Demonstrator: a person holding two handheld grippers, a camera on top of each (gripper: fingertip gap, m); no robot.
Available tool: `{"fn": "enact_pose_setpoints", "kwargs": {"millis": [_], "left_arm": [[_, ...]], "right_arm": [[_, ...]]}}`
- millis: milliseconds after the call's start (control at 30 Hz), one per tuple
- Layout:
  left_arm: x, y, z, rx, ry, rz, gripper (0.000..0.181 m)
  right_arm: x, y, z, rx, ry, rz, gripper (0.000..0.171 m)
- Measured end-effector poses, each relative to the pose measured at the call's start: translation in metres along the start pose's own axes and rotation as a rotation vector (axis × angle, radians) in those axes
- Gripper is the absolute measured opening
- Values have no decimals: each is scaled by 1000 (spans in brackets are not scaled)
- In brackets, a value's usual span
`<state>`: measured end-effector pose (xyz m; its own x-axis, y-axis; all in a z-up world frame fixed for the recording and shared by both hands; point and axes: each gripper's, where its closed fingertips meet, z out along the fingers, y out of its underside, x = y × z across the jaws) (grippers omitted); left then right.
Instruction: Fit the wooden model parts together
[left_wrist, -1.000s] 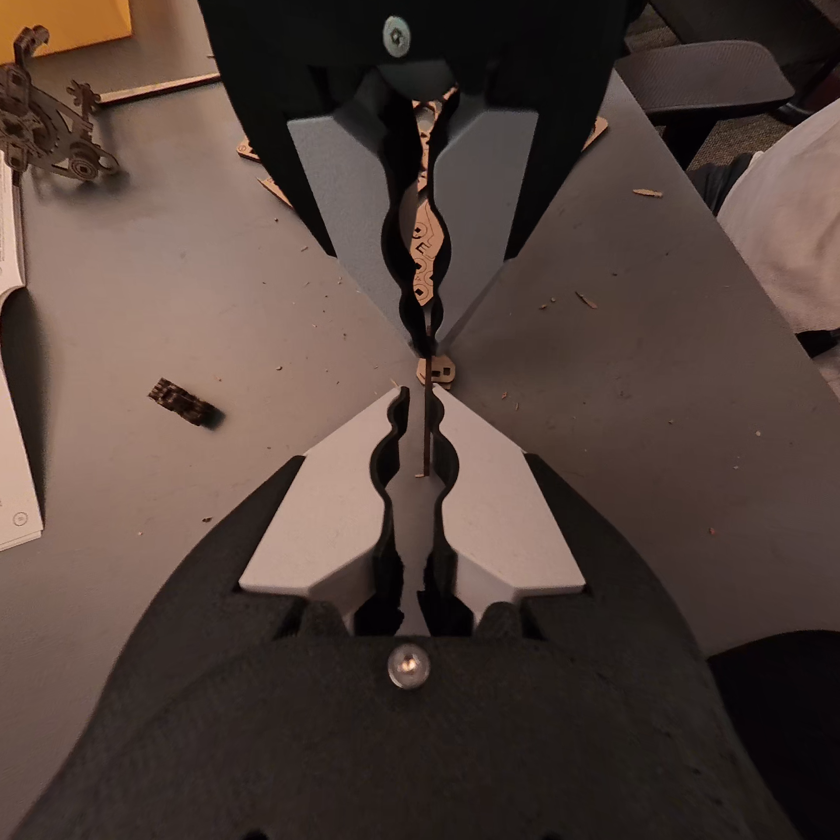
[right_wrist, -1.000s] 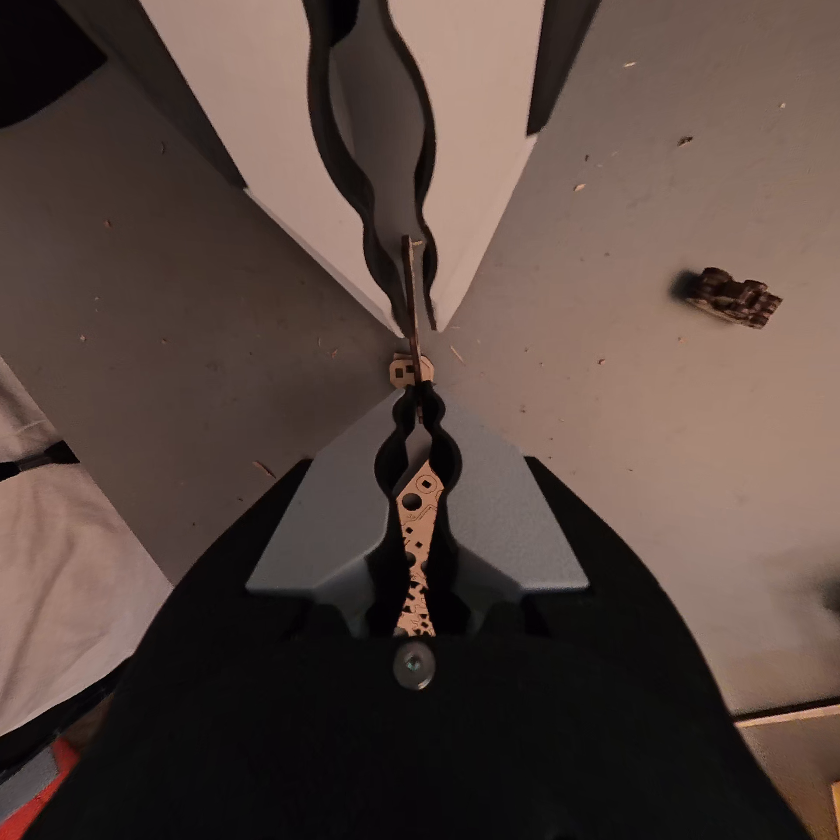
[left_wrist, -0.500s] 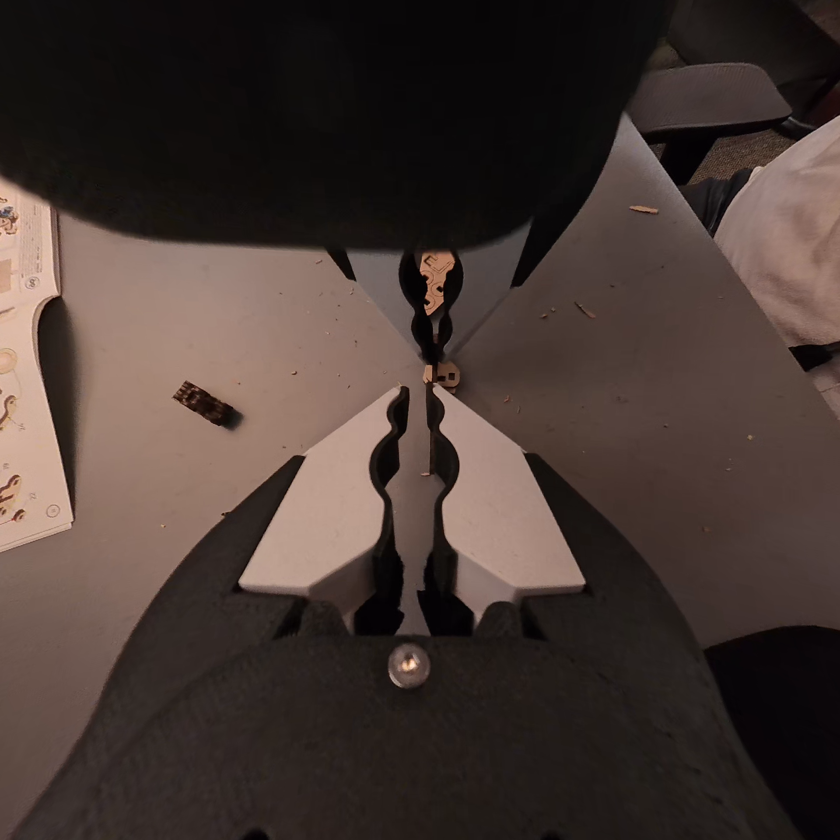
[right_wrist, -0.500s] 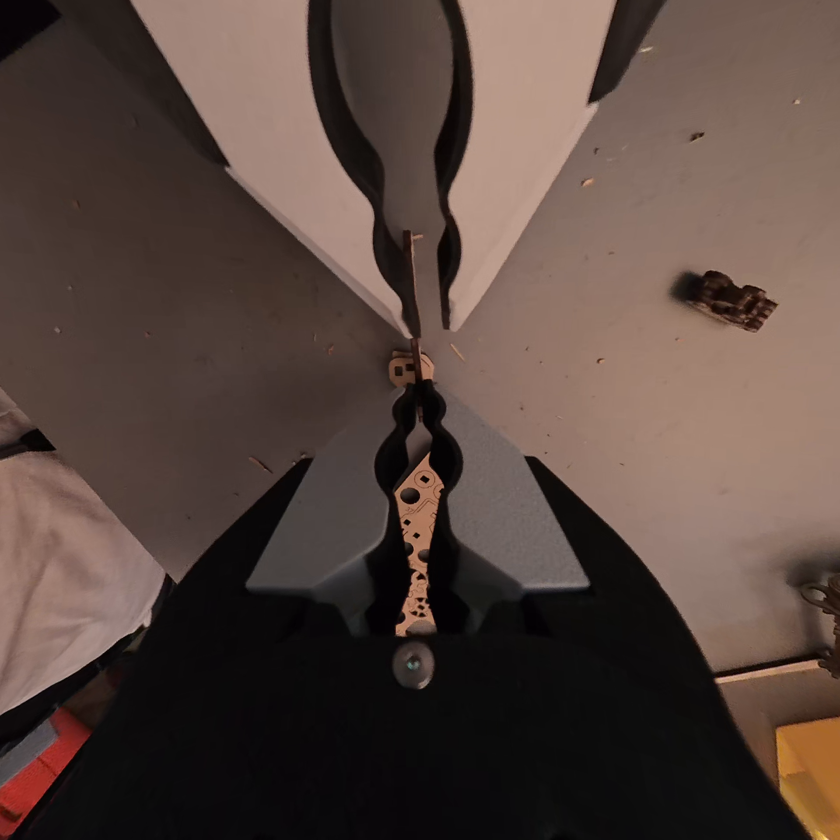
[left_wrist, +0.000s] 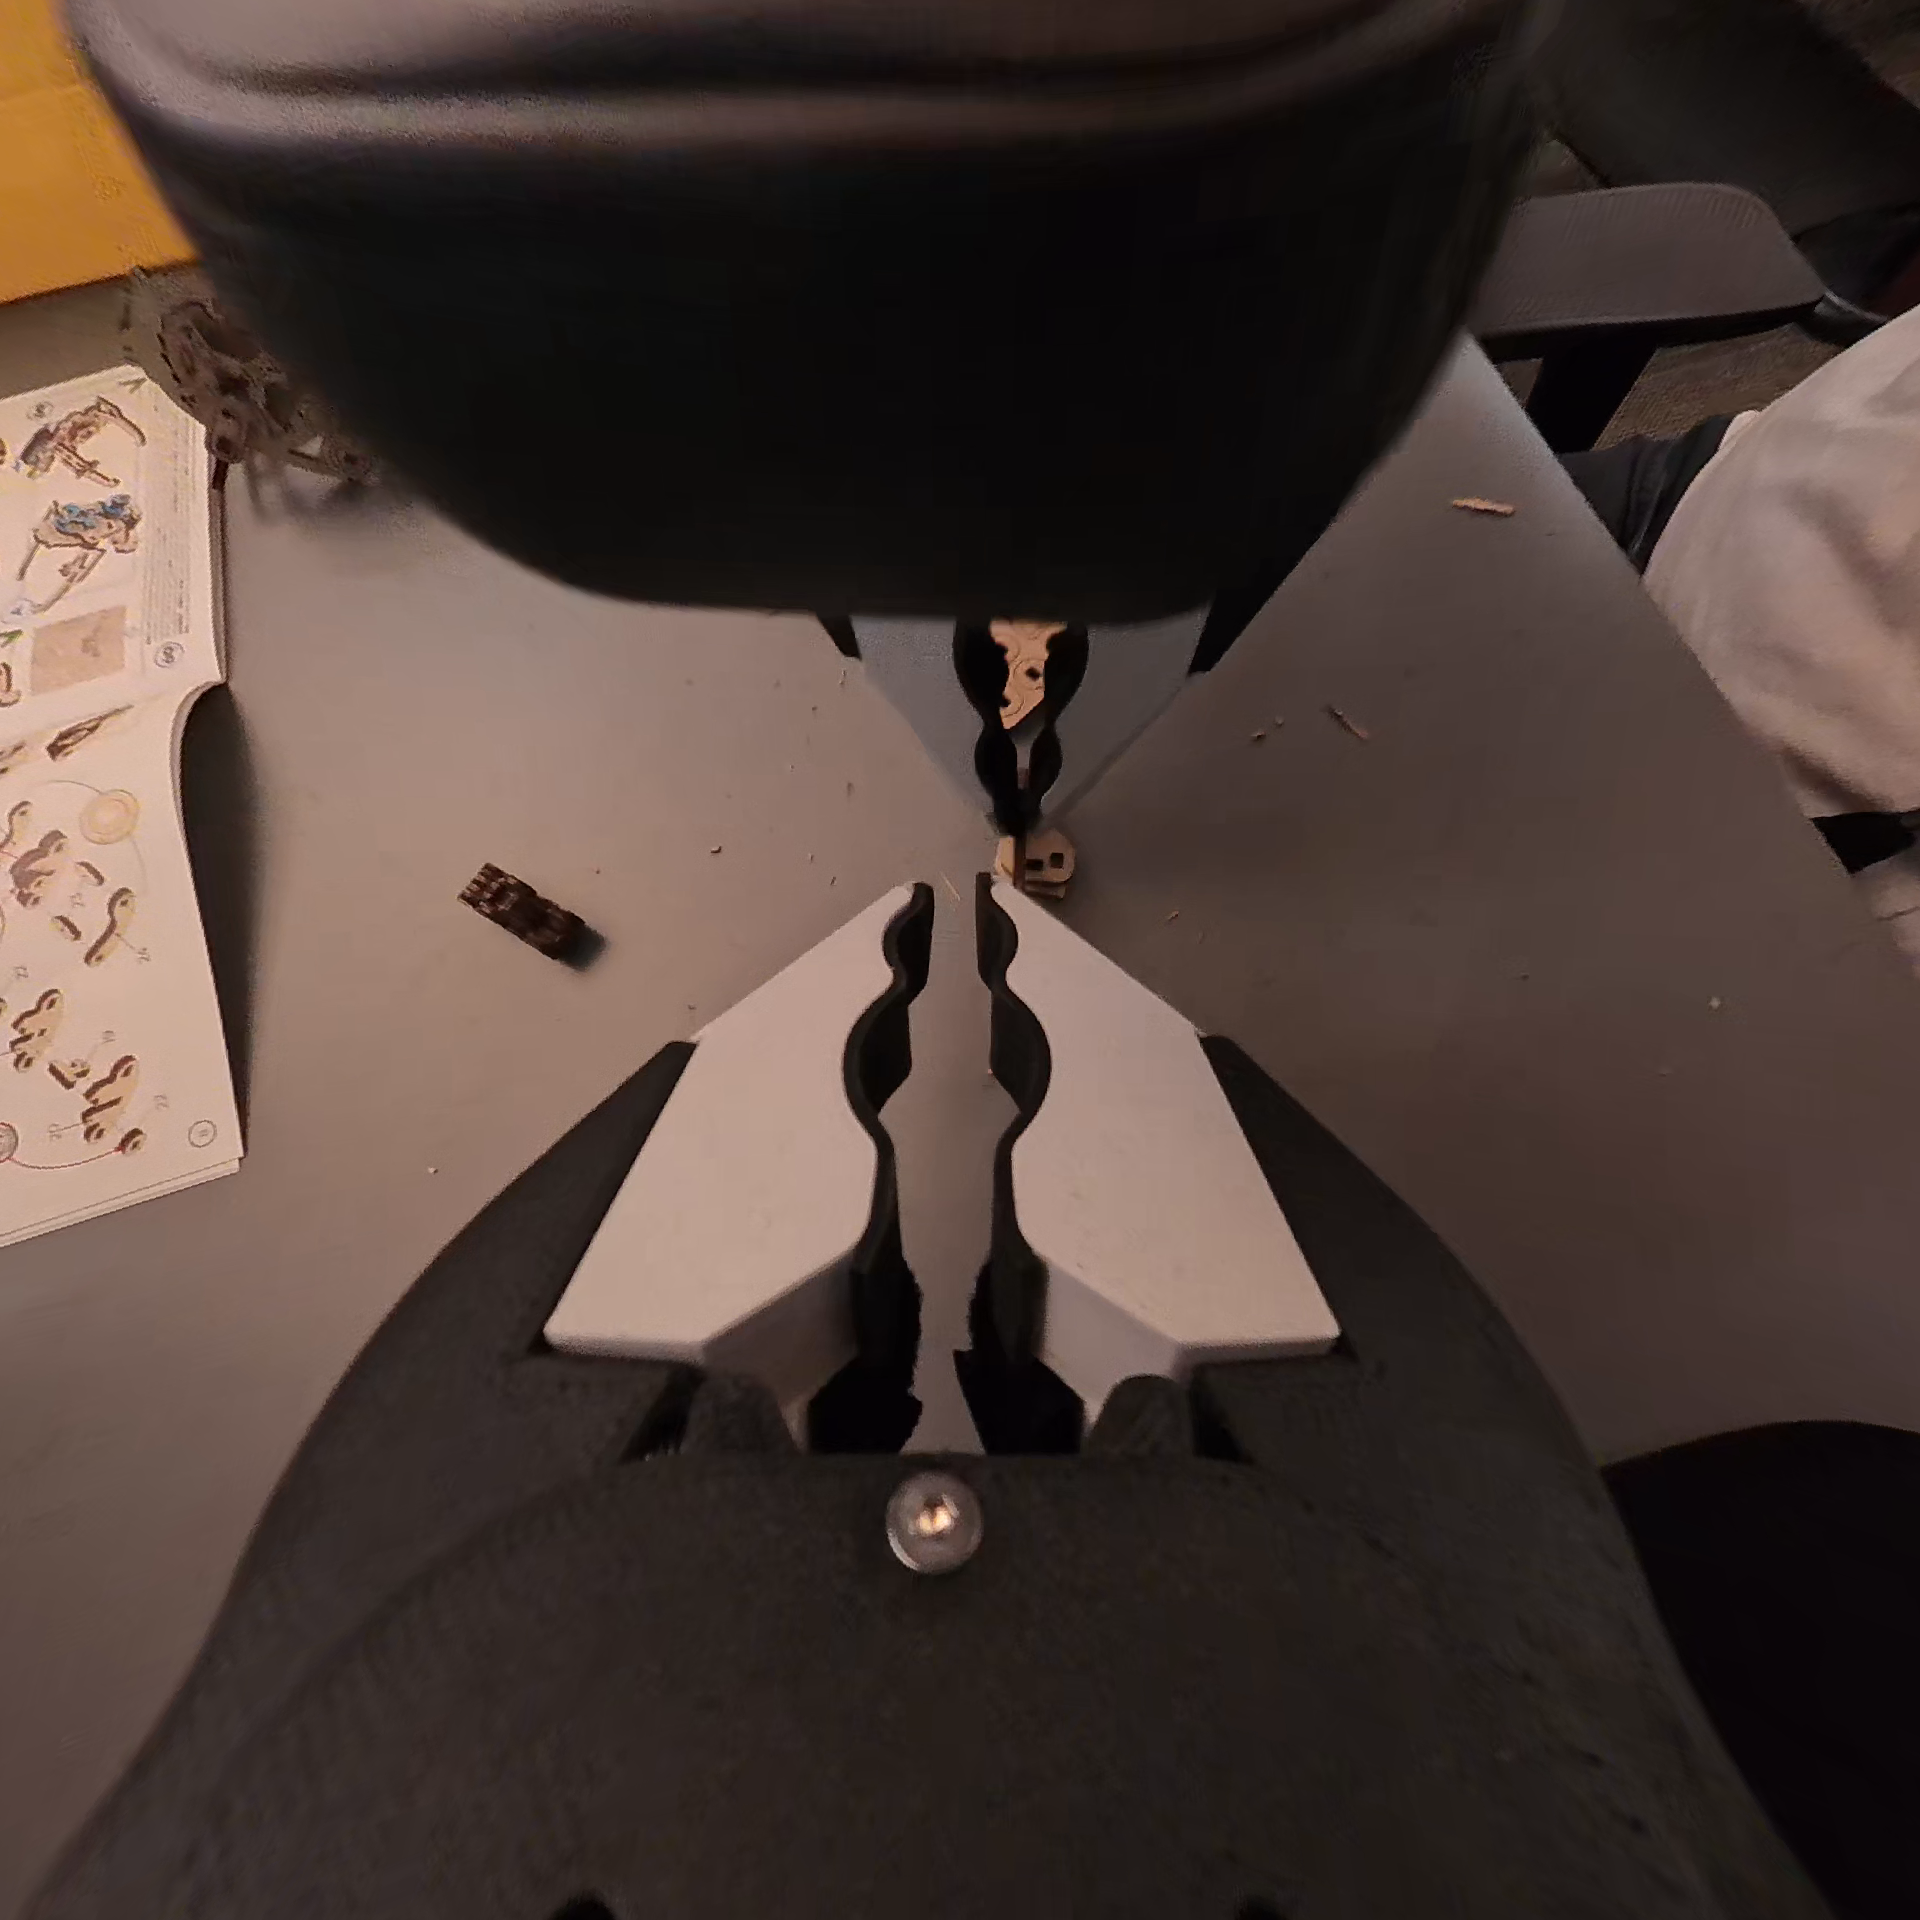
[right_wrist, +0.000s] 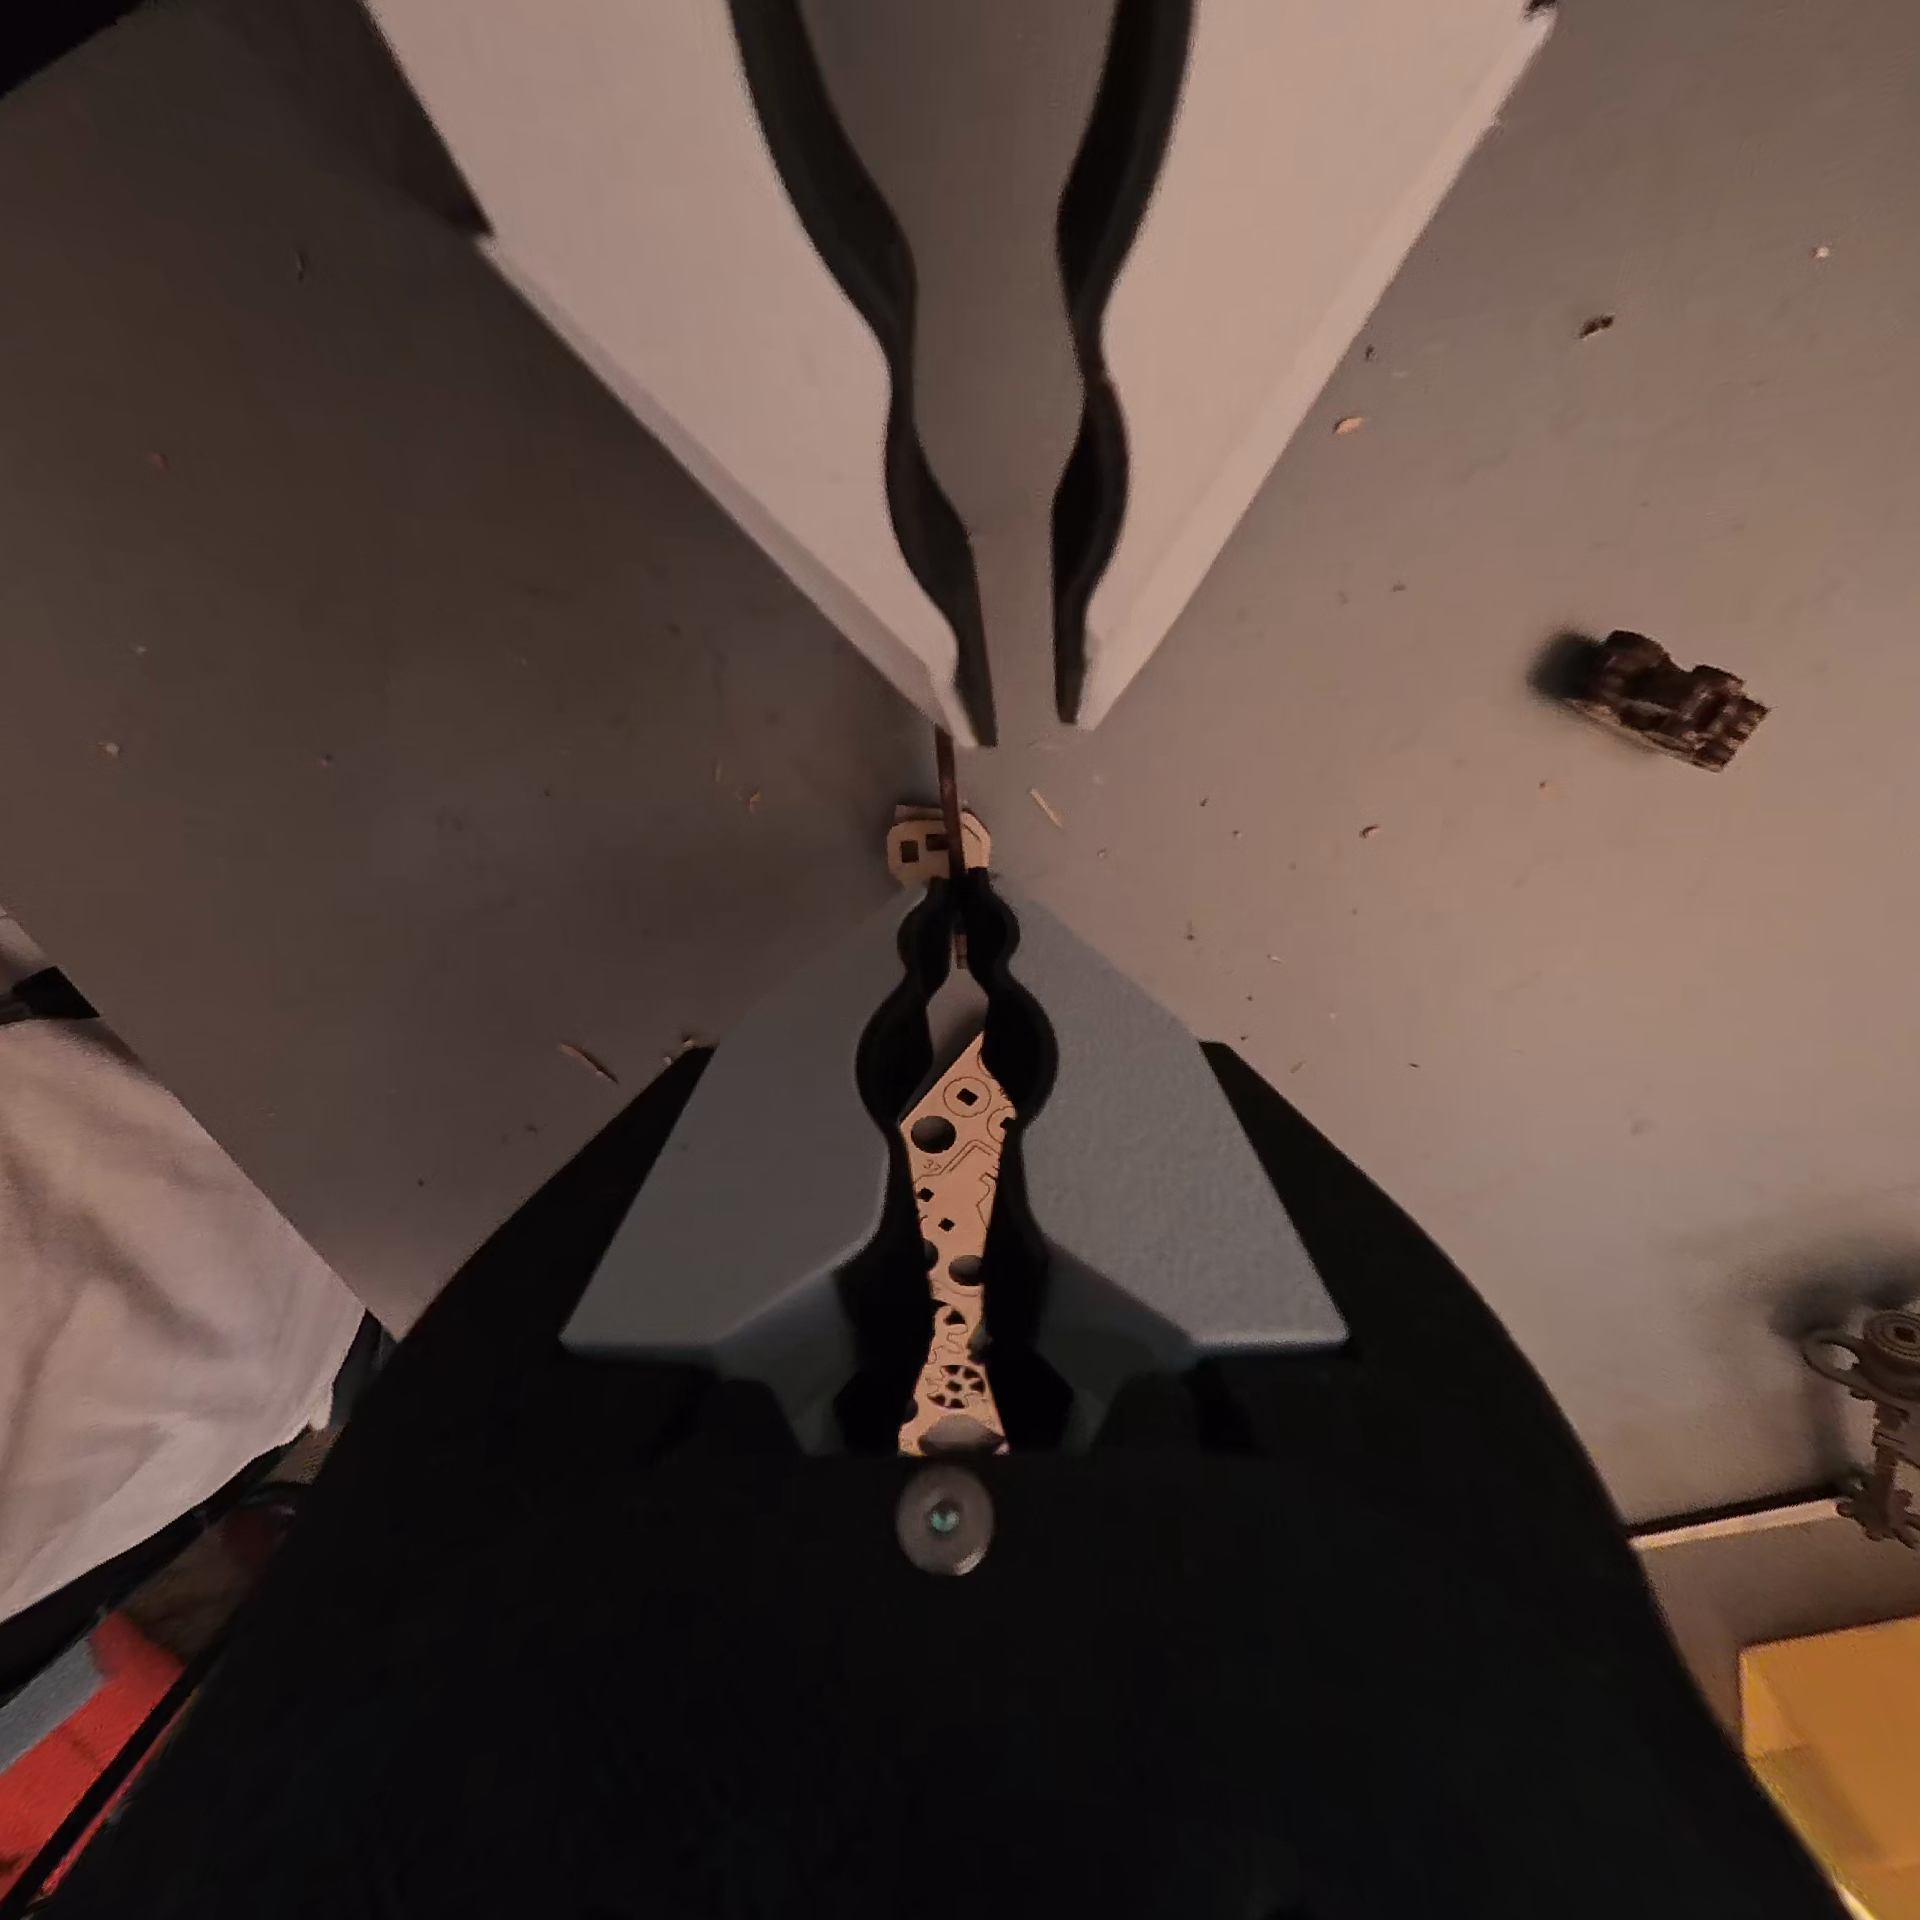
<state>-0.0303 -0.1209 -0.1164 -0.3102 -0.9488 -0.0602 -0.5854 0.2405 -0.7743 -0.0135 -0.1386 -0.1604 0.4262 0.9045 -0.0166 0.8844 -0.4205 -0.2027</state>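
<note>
My right gripper (right_wrist: 961, 894) is shut on a flat pale wooden part with cut-out holes (right_wrist: 961, 1195), which lies between its jaws. A thin dark wooden strip (right_wrist: 945, 774), seen edge-on, sticks out from its tip with a small pale wooden part with square holes (right_wrist: 914, 842) across it. My left gripper (left_wrist: 954, 894) faces it tip to tip, slightly open and empty. The strip stands just beside its fingertip (right_wrist: 961, 717). In the left wrist view the right gripper (left_wrist: 1013, 800) looms above, with the small part (left_wrist: 1039, 862) at its tip.
On the grey table (left_wrist: 520, 675) lie a small dark wooden block (left_wrist: 525, 920), an open instruction booklet (left_wrist: 94, 831), a dark assembled model (right_wrist: 1881, 1382) and a yellow box (right_wrist: 1829, 1745). A person in white clothing (left_wrist: 1787, 623) and a chair (left_wrist: 1642, 270) are at the right edge. There is about 5 centimeters between the tips of the two grippers.
My left gripper opened and let go of the thin strip, which stays on the right gripper's part. The right gripper's body has tilted closer over the left view.
</note>
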Motion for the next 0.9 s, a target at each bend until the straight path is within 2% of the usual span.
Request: {"fn": "enact_pose_setpoints", "kwargs": {"millis": [500, 900], "left_arm": [[-3, 0, -1, 6, -9, -5, 7], [1, -5, -1, 3, -11, 18, 8]], "right_arm": [[-3, 0, 0, 53, 61, 7, 2], [-1, 0, 0, 42, -27, 4, 2]]}}
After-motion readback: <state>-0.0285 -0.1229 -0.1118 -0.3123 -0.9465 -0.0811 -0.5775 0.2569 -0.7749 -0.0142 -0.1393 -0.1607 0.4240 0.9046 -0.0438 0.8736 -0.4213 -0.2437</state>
